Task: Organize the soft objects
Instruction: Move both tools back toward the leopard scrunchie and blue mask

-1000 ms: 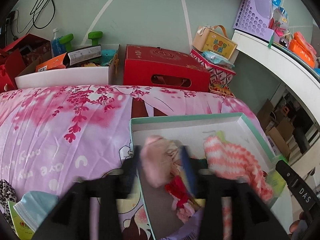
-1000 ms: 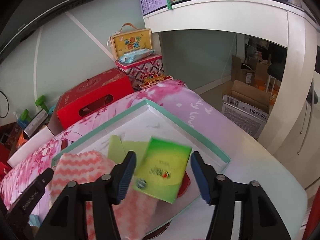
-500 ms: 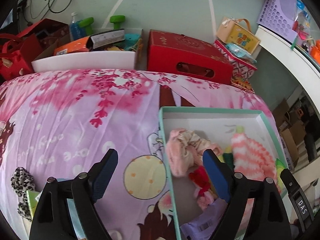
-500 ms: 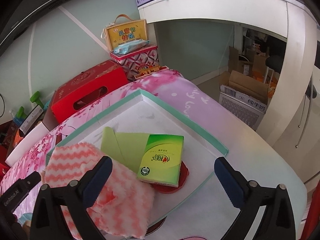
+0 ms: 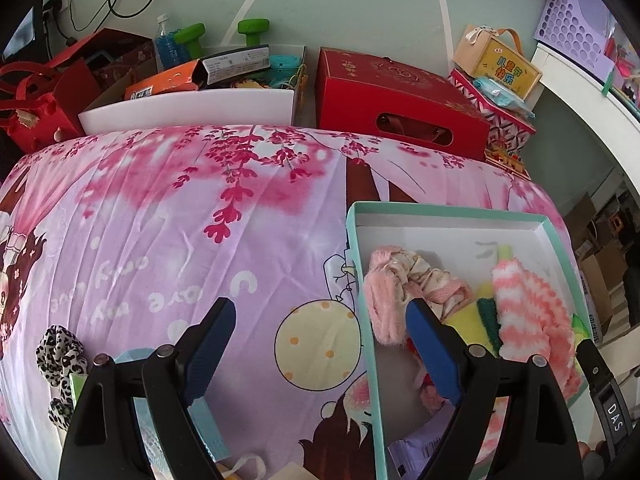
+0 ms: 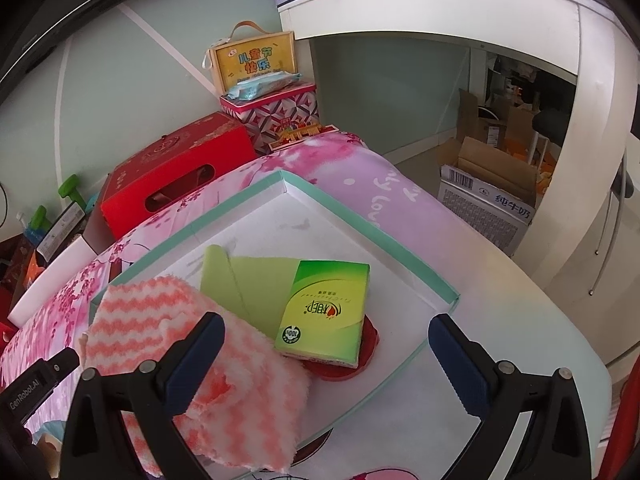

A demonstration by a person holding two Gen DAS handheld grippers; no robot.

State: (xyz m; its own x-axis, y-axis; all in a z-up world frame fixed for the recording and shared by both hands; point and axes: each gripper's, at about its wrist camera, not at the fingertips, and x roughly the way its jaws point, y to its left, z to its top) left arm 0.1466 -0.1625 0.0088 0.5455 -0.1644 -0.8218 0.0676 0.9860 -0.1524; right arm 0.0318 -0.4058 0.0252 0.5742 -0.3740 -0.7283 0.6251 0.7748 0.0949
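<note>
A teal-rimmed white box (image 5: 452,212) lies on the pink flowered bedsheet (image 5: 160,216). In it are a pink fluffy cloth (image 5: 384,300), a pink-and-white striped cloth (image 5: 524,300) and yellow and green pieces. My left gripper (image 5: 320,320) hangs open astride the box's left rim, with nothing between its fingers. A leopard-print scrunchie (image 5: 60,352) lies at the lower left. In the right wrist view the box (image 6: 360,216) holds the striped cloth (image 6: 160,312), a yellow-green cloth (image 6: 248,280) and a green tissue pack (image 6: 324,312) resting on a red item (image 6: 370,340). My right gripper (image 6: 325,328) stands wide open above the pack without touching it.
Behind the bed stand a red gift box (image 5: 396,96), a white bin (image 5: 192,108) full of packages and a red bag (image 5: 36,112). A white desk (image 6: 440,4) curves along the right. Cardboard boxes (image 6: 488,184) sit on the floor beyond.
My left gripper let go of the pink fluffy cloth, opened and shifted left of it. My right gripper released the green tissue pack, which now lies in the box, and opened wide.
</note>
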